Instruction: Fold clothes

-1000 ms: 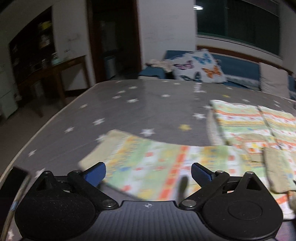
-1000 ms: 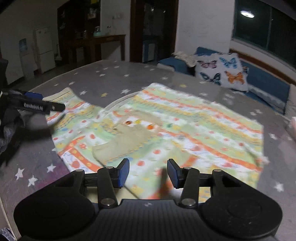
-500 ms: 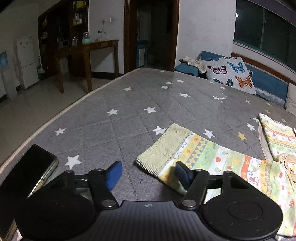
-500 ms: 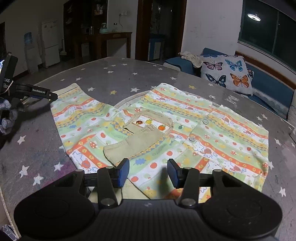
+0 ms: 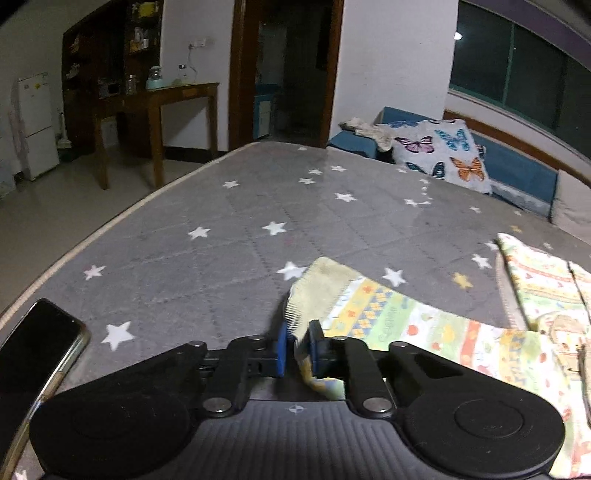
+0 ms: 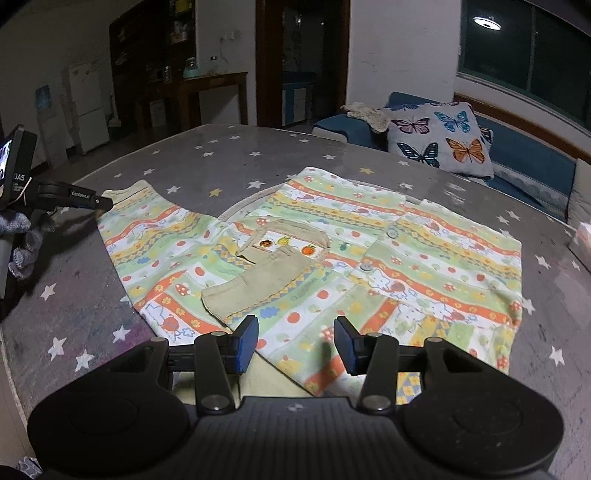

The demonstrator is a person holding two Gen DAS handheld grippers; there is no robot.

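on starry mattress (image 5: 229,221), left gripper (image 5: 296,345) pinches sleeve cuff (image 5: 317,291); right gripper (image 6: 295,341) fingers gape.

Dim room, ceiling lamp (image 6: 487,23) glare upper right; fisheye-bent edges, slight blur

You work in a home: a grey star-patterned mattress (image 5: 229,221), a white butterfly-print pillow (image 6: 439,142), a white fridge (image 5: 35,125), a brown wooden side table (image 5: 177,99).
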